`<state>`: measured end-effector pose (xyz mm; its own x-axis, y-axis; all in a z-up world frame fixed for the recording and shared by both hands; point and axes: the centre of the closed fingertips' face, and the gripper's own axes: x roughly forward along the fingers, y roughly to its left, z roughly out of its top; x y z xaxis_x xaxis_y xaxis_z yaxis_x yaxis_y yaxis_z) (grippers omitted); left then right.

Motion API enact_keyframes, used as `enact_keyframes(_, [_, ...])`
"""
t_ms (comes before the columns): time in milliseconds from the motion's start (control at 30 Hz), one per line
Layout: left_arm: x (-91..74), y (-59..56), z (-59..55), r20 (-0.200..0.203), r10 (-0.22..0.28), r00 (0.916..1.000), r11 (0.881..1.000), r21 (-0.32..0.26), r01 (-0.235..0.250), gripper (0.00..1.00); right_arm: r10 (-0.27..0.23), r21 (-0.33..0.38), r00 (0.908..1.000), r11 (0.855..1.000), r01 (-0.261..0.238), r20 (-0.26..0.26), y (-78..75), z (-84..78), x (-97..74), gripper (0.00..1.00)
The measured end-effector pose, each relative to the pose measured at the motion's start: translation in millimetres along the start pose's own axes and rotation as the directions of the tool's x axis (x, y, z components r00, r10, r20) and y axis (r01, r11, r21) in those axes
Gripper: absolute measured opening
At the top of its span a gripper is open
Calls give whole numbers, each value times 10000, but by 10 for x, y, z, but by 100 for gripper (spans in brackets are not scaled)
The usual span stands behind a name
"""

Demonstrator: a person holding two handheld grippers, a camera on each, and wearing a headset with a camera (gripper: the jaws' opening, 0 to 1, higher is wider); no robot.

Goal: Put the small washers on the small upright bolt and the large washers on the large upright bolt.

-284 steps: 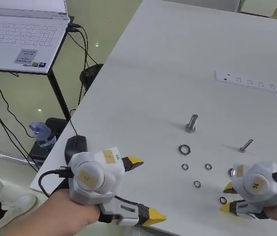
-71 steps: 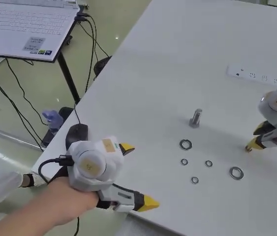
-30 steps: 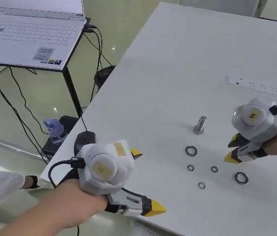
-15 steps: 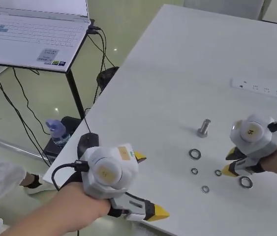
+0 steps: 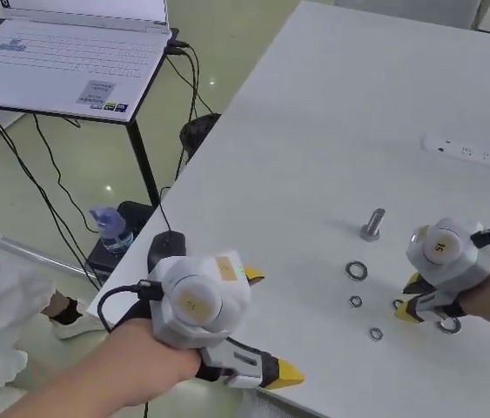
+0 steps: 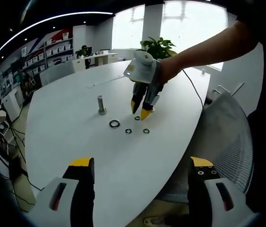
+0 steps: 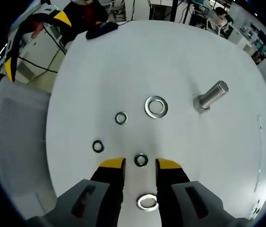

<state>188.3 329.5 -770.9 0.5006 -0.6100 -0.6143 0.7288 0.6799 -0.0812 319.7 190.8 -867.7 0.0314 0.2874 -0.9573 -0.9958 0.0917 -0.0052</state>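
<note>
— Washers first: where do they lie?

— They lie on the white table (image 5: 314,131), in a loose bunch near the large upright bolt (image 7: 210,97). One large washer (image 7: 156,107) lies just beside that bolt. The other small washers (image 7: 121,118) lie a little further off, apart from each other.

— Why is the right gripper (image 7: 141,164) down so low?

— It looks like it is lining up for a pick. Its jaws stand a little apart, one on each side of a small washer (image 7: 141,160), and they are not squeezing it yet. The gap is narrow, likely because the ring is so small and flat.

— And the left gripper (image 5: 266,326)?

— It hangs by the near edge of the table, well apart from the washers. Its jaws are spread wide with nothing in them (it seems to be waiting its turn).

— What is hard to see?

— In the head view the right gripper's body covers part of the second large washer (image 5: 449,326). The small washer between the tips is nearly hidden there too. In the right gripper view that second large washer sits back between the two jaw bodies. Whether the yellow tips touch the table cannot be told. None of the washers is on the large upright bolt yet.
</note>
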Motion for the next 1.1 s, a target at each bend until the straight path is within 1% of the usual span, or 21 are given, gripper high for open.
enact_keyframes(133, [-11, 9, -11, -17, 23, 10000, 10000, -20, -23, 81, -61, 19, 9999, 10000, 61, -98, -4, -15, 16, 26])
enact_keyframes(267, [-19, 3, 17, 32, 35, 10000, 10000, 34, -35, 81, -77, -18, 9998, 10000, 76, -191, 16, -40, 31, 26])
enact_keyframes(367, [-18, 9, 24, 26, 67, 10000, 10000, 32, -67, 81, -94, 145, 9999, 9998, 96, -114, 9, -30, 27, 26])
enact_keyframes(567, [-22, 22, 42, 89, 144, 9999, 9999, 23, -144, 82, -66, 115, 9998, 9999, 69, -196, -4, -39, 34, 26])
enact_keyframes(633, [-24, 22, 38, 88, 142, 9999, 9999, 15, -142, 82, -71, 131, 9998, 9999, 74, -171, -29, -48, 44, 25])
enact_keyframes(767, [-25, 24, 31, 75, 176, 9998, 9998, -16, -176, 82, -94, 228, 9999, 9997, 98, -145, -28, -45, 47, 24])
enact_keyframes(933, [-33, 31, 27, 113, 224, 9997, 9997, -27, -223, 81, -121, 214, 9996, 9997, 127, -248, -33, -44, 50, 24])
enact_keyframes(1100, [-47, 40, 25, 147, 278, 9995, 9996, -47, -277, 80, -127, 77, 9987, 9999, 131, -489, 13, -37, 38, 17])
